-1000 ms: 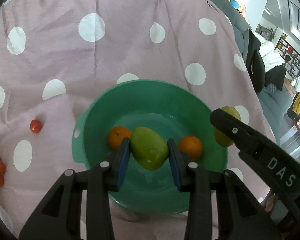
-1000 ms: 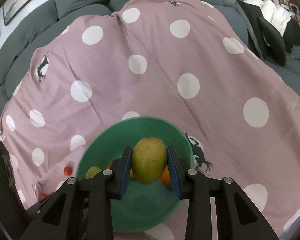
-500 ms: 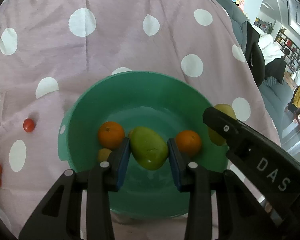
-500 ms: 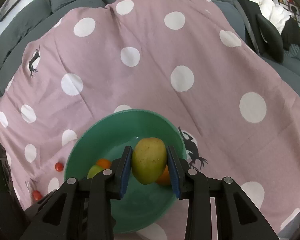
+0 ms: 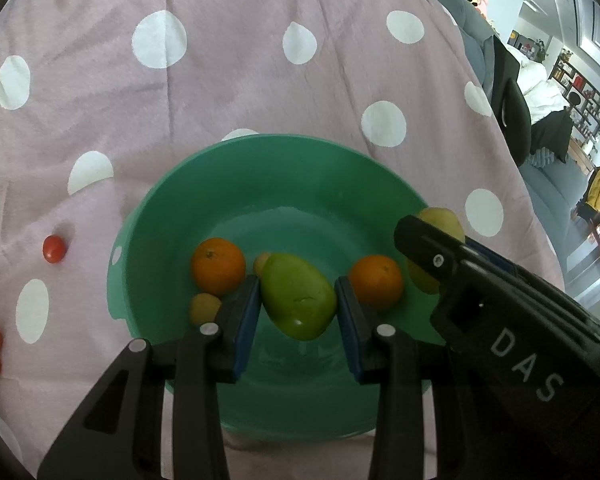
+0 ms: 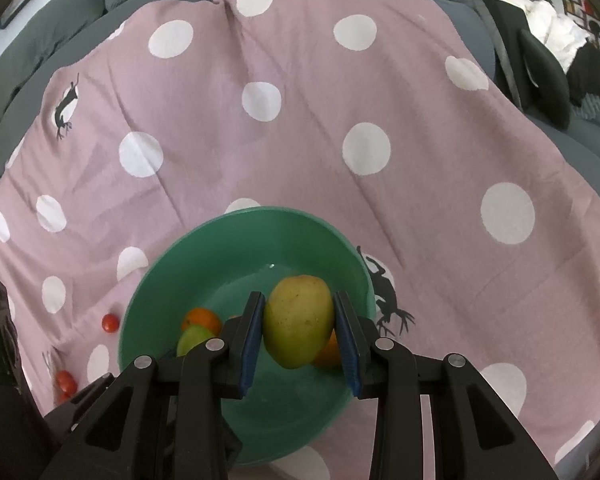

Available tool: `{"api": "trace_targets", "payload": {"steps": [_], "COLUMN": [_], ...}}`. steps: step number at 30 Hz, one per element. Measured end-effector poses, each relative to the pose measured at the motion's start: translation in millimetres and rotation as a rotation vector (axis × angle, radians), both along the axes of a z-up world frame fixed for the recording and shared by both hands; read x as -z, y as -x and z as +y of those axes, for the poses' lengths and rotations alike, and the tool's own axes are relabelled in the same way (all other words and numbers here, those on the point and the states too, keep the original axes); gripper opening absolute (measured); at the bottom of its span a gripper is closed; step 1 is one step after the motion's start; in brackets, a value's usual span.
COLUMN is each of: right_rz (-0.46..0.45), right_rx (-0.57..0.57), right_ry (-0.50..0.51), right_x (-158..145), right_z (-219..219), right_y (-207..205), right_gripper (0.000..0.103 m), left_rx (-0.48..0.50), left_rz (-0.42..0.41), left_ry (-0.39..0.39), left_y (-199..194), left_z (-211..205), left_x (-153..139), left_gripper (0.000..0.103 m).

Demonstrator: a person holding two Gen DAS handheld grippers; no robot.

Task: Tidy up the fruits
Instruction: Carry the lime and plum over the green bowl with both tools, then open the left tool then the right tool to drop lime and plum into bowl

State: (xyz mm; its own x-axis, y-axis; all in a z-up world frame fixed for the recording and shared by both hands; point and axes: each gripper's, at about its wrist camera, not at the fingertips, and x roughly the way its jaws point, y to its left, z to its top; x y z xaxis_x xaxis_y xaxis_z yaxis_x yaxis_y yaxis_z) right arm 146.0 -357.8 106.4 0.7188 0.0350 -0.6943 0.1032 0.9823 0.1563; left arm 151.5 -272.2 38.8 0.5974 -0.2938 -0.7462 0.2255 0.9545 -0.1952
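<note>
Loose cherry tomatoes (image 5: 54,249) lie on the spotted pink blanket (image 5: 228,80) near its left edge, outside the green bowl (image 5: 172,208). Over the bowl, the left gripper (image 5: 297,300) is clamped on a green mango (image 5: 298,295), long axis tilted, two oranges (image 5: 218,266) resting just beyond its pads. To the right, the right gripper (image 6: 299,322) pinches a yellow-green mango (image 6: 299,326) upright, above the bowl's right side. Both fruits hang directly over the bowl floor, so I'd judge lowering comes next; neither hand looks clearly nearer.
</note>
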Motion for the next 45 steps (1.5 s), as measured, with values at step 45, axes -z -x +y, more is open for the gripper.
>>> {"api": "trace_targets", "payload": {"steps": [45], "right_rz": [0.009], "right_rx": [0.031], "right_ry": [0.045], "right_x": [0], "right_z": [-2], "right_y": [1], "right_gripper": [0.039], "left_rx": [-0.014], "left_rz": [-0.035], "left_ry": [0.026], "left_y": [9], "left_z": [14], "left_x": [-15], "left_gripper": [0.050]}}
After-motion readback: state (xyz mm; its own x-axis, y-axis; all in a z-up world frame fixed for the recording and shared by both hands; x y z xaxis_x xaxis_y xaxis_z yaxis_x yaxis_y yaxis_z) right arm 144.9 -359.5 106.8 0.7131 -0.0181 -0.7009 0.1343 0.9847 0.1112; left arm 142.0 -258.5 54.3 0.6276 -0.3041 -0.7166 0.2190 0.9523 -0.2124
